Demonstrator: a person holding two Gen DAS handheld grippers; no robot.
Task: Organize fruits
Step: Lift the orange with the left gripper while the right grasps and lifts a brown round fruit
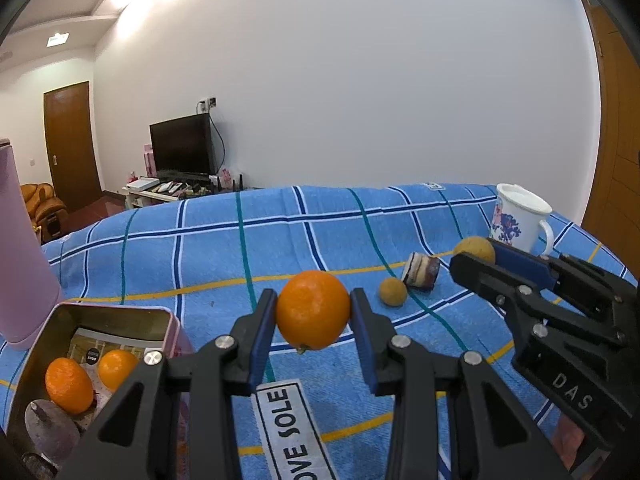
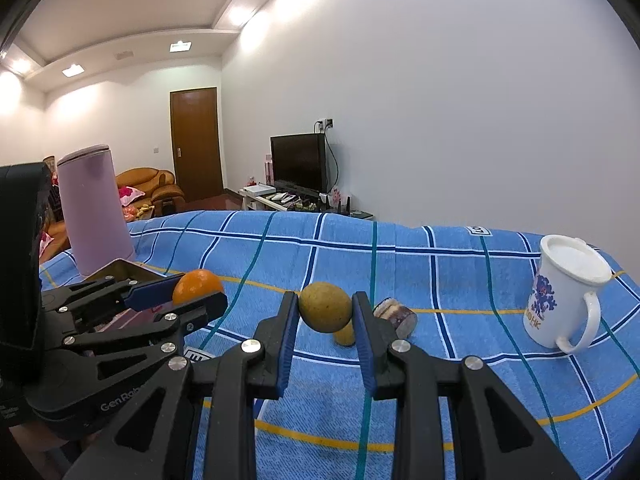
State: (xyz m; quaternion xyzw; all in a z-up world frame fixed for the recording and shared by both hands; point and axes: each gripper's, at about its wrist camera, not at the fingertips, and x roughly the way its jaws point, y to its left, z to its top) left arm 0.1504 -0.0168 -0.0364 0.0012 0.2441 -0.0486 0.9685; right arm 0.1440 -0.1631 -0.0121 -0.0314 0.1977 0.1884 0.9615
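Left tongs [image 1: 313, 312] clamped on orange [image 1: 313, 310], right tongs [image 2: 325, 314] on brownish-green fruit [image 2: 325, 307].

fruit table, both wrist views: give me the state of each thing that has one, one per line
left gripper: shut on an orange, held off the cloth
right gripper: shut on a brown fruit, held off the cloth
tin: open, two oranges inside
small brown fruit: loose on the cloth
mug: upright
pink bottle: upright, lid on
tv: off
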